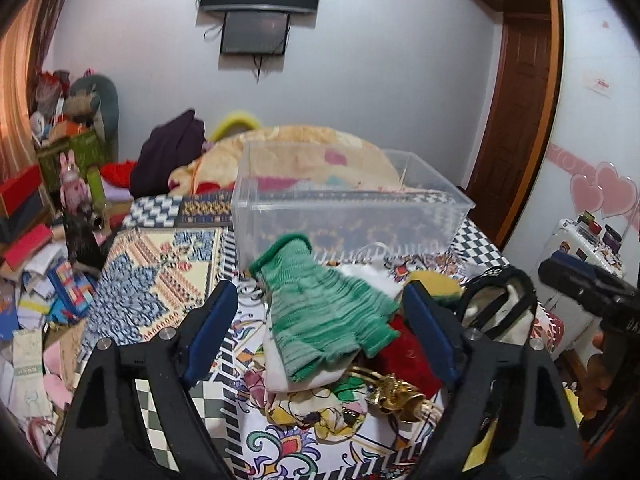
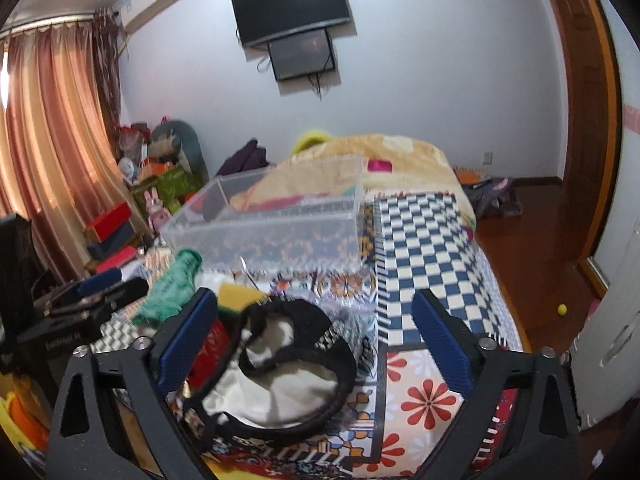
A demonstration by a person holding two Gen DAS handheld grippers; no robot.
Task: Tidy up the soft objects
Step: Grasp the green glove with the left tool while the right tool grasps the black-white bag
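Both grippers (image 1: pixel 316 332) (image 2: pixel 316 332) are spread wide; gold trinket (image 1: pixel 396 394) seen only by left wrist, green glove (image 1: pixel 320 312) at 12 o'clock on patterned bedspread (image 1: pixel 160 280).

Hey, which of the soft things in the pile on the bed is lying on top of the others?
The green knit glove. It drapes over the white cloth and the red fabric, between the open left gripper's fingers.

- My left gripper (image 1: pixel 316 312) has its body cut off by the bottom edge.
- The green glove (image 1: pixel 324 316) hides most of the white cloth (image 1: pixel 280 368) under it.
- Behind the clear box (image 1: pixel 352 204), the blanket (image 1: pixel 304 148) shows only blurred.
- Beside the glove, the red cloth (image 1: pixel 404 356) is partly behind my finger.
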